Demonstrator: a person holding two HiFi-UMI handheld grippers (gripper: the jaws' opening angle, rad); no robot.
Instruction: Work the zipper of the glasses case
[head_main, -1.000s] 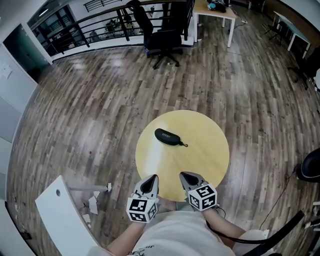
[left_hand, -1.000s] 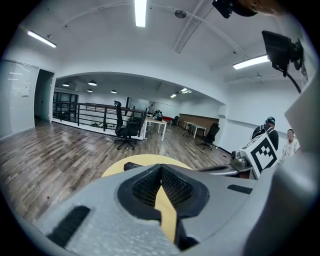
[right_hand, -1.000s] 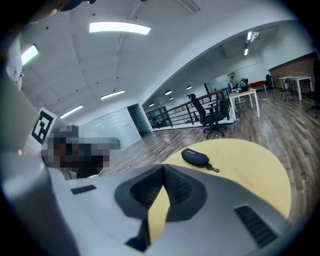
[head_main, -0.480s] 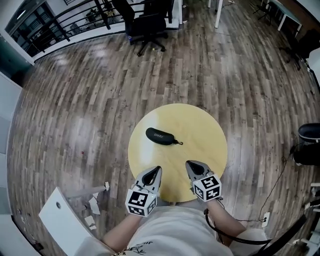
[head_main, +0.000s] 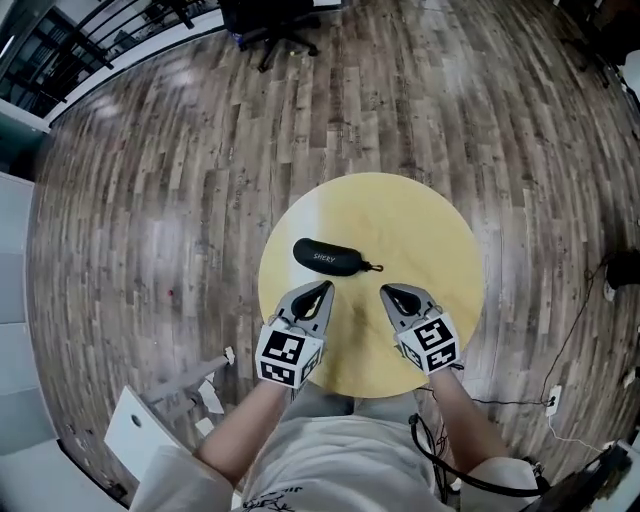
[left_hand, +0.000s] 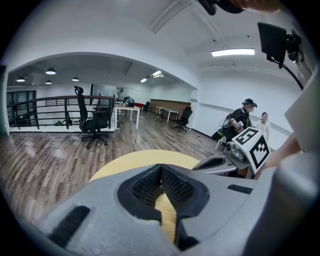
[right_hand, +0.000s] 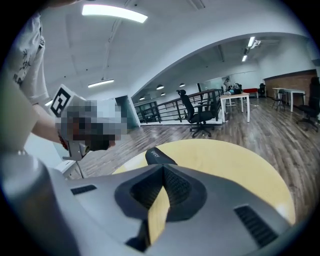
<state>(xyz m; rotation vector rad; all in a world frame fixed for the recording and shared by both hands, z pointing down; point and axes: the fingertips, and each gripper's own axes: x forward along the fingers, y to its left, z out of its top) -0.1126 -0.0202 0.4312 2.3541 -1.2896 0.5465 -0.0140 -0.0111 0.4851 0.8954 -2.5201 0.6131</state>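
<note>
The glasses case (head_main: 327, 257) lies flat on the round yellow desk (head_main: 430, 230), a little left of its middle. Its long side runs across the person's front and the lid is zipped. The zipper pull (head_main: 374, 267) sticks out at the case's right end. Lying this way, it looks set up for two-handed work: the body is within reach of one side for steadying, and the pull faces the other side for drawing along the seam.

The left tongs (head_main: 320, 292) point at the near edge of the case, close to it but apart from it. In the left gripper view the jaws are pressed together at the tips. Only bare desk shows through the slit behind them, and nothing is pinched.

The right tongs (head_main: 390, 293) sit near the pull, just to its near side, without touching it. In the right gripper view they are likewise closed tip to tip and empty, with the case ahead and slightly left. Both would need to spread before gripping anything.

Around the desk is wooden floor (head_main: 150, 200).
</note>
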